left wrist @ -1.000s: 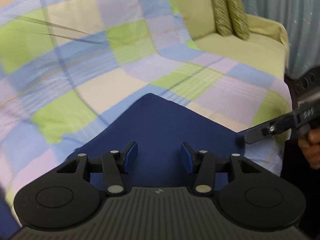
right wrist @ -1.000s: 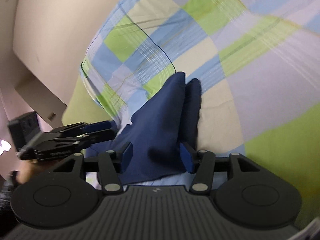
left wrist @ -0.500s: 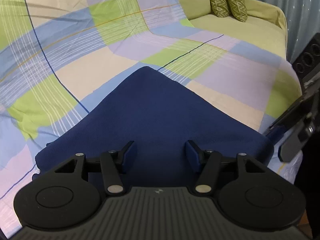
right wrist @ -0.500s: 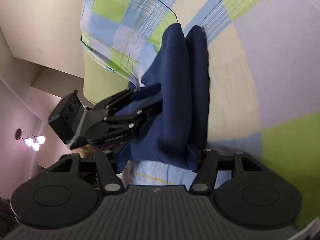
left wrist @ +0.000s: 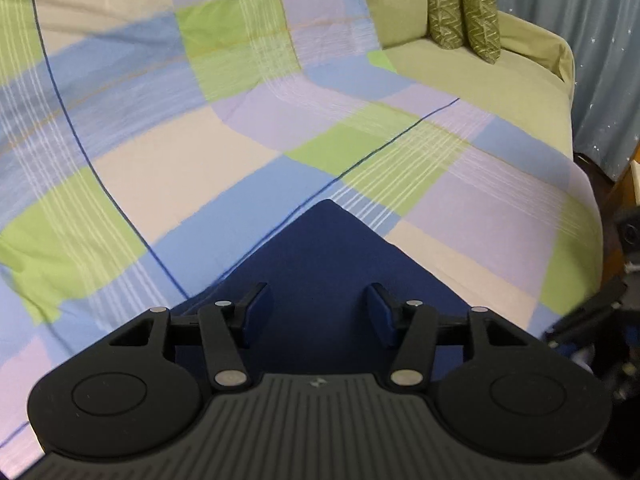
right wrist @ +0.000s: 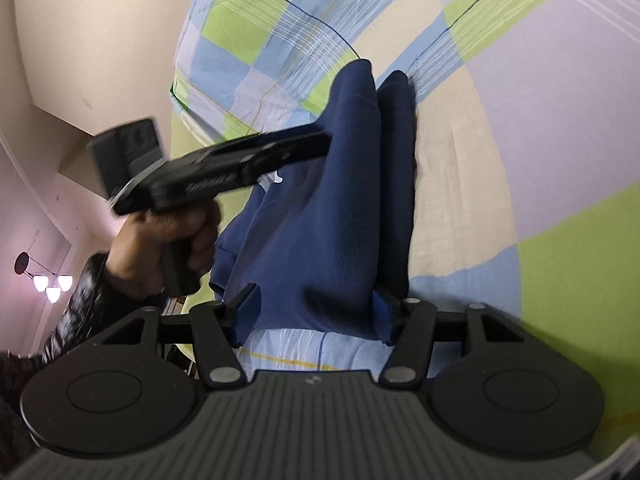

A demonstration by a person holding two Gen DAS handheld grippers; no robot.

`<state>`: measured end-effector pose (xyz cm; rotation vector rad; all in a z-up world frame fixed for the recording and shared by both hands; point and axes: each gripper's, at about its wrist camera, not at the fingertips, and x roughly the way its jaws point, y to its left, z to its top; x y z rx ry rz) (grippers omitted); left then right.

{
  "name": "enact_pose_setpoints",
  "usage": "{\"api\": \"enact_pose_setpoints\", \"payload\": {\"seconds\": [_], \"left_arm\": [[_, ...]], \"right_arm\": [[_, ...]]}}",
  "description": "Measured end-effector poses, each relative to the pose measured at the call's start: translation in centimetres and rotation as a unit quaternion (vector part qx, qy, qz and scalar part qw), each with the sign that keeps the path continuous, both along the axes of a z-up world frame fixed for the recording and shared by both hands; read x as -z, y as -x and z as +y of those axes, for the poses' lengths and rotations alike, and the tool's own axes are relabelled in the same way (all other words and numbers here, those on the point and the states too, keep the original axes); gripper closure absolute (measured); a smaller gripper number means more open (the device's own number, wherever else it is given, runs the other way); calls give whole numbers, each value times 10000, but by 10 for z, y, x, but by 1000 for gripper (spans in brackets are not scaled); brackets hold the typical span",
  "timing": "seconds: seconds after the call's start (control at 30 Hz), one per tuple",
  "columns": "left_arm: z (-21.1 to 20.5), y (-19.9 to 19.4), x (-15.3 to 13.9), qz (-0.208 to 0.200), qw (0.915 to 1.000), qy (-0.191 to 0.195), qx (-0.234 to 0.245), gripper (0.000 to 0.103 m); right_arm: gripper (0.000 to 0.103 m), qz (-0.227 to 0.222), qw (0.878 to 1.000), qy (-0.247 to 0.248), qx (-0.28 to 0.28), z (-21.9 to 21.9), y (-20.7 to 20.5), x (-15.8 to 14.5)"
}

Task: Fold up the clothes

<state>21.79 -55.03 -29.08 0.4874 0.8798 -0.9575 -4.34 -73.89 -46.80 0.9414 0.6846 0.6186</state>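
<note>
While the left gripper [left wrist: 316, 312] hangs over the navy garment [left wrist: 332, 264], jaws apart, nothing pinched, that garment lies folded on the plaid sheet [left wrist: 168, 168]. Right gripper [right wrist: 316, 312] straddles the garment's near edge, jaws closing; grip unclear.

Navy garment [left wrist: 324, 280] near edge hidden under left gripper body; right gripper [left wrist: 592, 312] blurred, edge-cropped.
</note>
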Motion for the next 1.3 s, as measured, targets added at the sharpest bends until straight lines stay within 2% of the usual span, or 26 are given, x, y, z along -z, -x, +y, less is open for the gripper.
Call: {"api": "enact_pose_setpoints", "payload": {"seconds": [0.03,0.1,0.23,0.3,0.4,0.5,0.63,0.83,0.93,1.03,1.17,1.3], "left_arm": [[-6,1,13,-192,9998,11,63,41],[-7,-1,15,-221,9997,75,24,41],[-8,-2,5,-281,9994,151,-119,48],[-6,14,-14,-351,9989,324,-35,49],[-6,32,-22,-193,9985,432,274,48],[-10,52,-12,-170,9973,237,675,46],[-10,45,10,-551,9965,309,545,41],[-9,31,29,-482,9964,566,408,33],[-5,27,36,-450,9954,764,361,32],[-6,25,36,-414,9953,801,352,32],[-1,20,20,-213,9955,886,270,32],[15,37,-8,-541,9960,703,-37,38]], "right_arm": [[50,-28,10000,43,10,0,2,0],[51,-49,9999,127,66,2,2,-1],[51,-87,9997,211,84,5,-1,-3],[51,-111,9996,239,80,6,-1,-3],[52,-129,9995,256,94,8,-2,-2],[52,-131,9995,262,107,8,-4,0],[52,-111,9996,245,116,8,-5,2],[52,13,9998,-81,175,-2,-8,6],[52,-67,9996,166,199,3,-6,2],[52,-161,9989,385,228,8,-2,-1],[51,-247,9977,508,377,8,6,-5],[50,-287,9964,616,509,6,19,-5]]}}
